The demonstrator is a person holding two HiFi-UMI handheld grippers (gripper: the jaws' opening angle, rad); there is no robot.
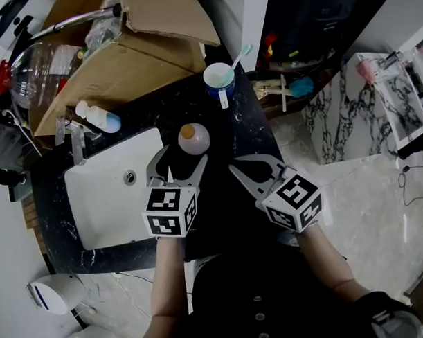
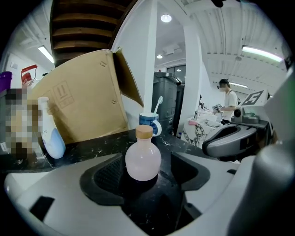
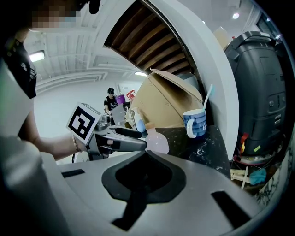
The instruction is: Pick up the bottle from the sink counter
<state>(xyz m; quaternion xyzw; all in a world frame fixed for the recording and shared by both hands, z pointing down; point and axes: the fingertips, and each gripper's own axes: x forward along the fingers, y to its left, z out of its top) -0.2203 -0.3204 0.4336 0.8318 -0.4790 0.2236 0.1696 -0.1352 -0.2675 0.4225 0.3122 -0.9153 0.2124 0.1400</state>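
The bottle (image 1: pixel 194 138) is standing on the dark worktop (image 1: pixel 227 123), beside the sink (image 1: pixel 105 203). The left gripper (image 1: pixel 180 162) is spreading wide around it, not touching it yet. The right gripper (image 3: pixel 144 156) is pressing together on nothing. Squeezing and lifting are probably what is left.

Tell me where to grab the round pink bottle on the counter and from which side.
Probably best to grip the bottle across its round belly at the widest part, not the short narrow neck under the cap. It stands upright, so come in level from the near side, where the left gripper has its fingers open just short of it; the mug stands behind.
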